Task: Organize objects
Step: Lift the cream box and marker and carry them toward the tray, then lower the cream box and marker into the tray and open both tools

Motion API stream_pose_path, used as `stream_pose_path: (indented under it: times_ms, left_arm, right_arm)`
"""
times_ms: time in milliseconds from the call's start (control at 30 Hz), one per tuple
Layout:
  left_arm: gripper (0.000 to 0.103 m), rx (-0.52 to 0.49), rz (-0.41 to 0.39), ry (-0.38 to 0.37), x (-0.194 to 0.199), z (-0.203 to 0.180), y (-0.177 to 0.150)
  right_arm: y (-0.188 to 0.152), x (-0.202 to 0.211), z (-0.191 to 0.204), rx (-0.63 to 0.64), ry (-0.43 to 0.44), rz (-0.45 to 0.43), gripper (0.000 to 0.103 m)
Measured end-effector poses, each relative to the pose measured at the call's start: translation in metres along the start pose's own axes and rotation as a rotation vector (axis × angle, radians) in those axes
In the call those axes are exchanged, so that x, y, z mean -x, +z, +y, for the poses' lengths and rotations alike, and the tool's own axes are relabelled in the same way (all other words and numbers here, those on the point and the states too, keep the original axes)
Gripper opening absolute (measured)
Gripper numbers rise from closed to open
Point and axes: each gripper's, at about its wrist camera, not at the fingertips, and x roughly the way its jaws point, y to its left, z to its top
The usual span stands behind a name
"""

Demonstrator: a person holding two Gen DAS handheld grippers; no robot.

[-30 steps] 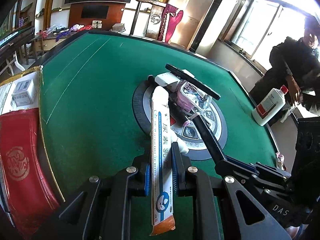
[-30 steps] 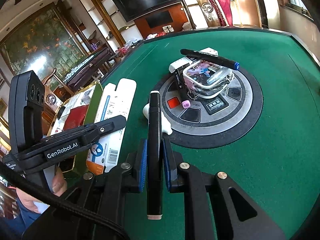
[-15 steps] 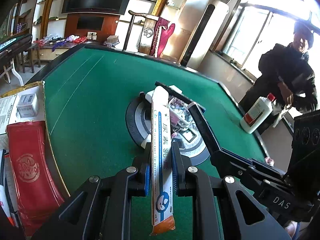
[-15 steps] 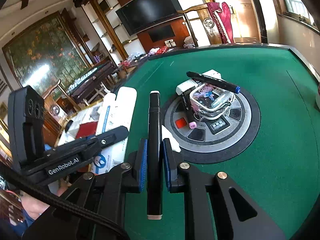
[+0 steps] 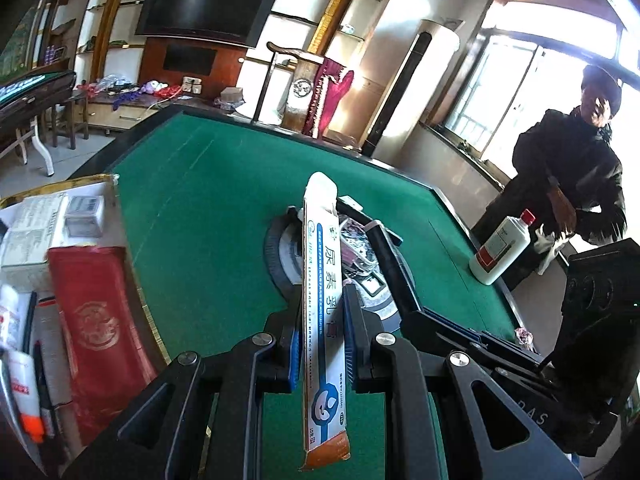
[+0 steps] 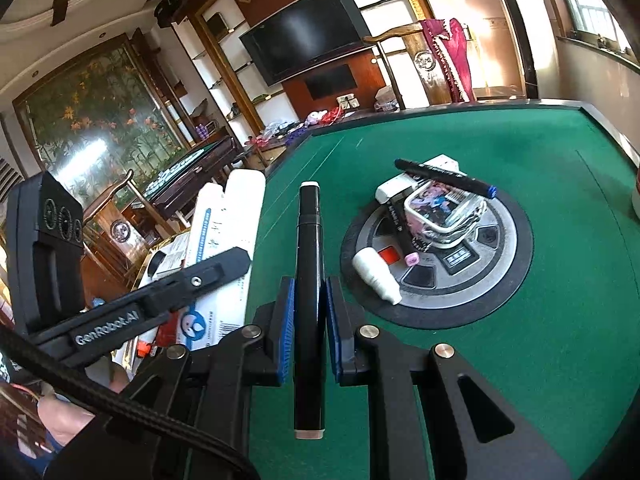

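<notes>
left gripper — jaws clamped on long white-and-blue cardboard ointment box; right gripper — jaws clamped on black cylindrical marker; both above green felt table

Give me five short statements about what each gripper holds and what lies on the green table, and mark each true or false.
1. The left gripper is shut on a long white ointment box. True.
2. The right gripper is open with nothing between its pads. False: it is shut on a black marker.
3. A black pen with a blue end lies across the top of the clear case at the table's round centre panel. True.
4. The white bottle with a red cap lies on its side in the middle of the table. False: it stands upright near the table's edge.
5. A small white bottle lies on its side on the centre panel. True.
</notes>
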Motion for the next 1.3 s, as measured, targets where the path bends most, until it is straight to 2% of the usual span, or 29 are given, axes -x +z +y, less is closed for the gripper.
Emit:
stream_pose_path:
  times_ms: [467,833,1300]
  left_arm:
    - [0.014,0.103,-0.052,0.023,0.046,0.041,-0.006]
    - [0.014,0.141,-0.093,0.019,0.07,0.066,-0.015]
    - [0.014,0.237,-0.115,0.078,0.1,0.13,-0.037]
  right_arm:
    - [-0.014,-0.012,0.029,0.025,0.053,0.03,0.013]
    - [-0.02,-0.028,0.044,0.01,0.09,0.066,0.013]
    - [-0.034,-0.062,0.102,0.076,0.176,0.128,0.013]
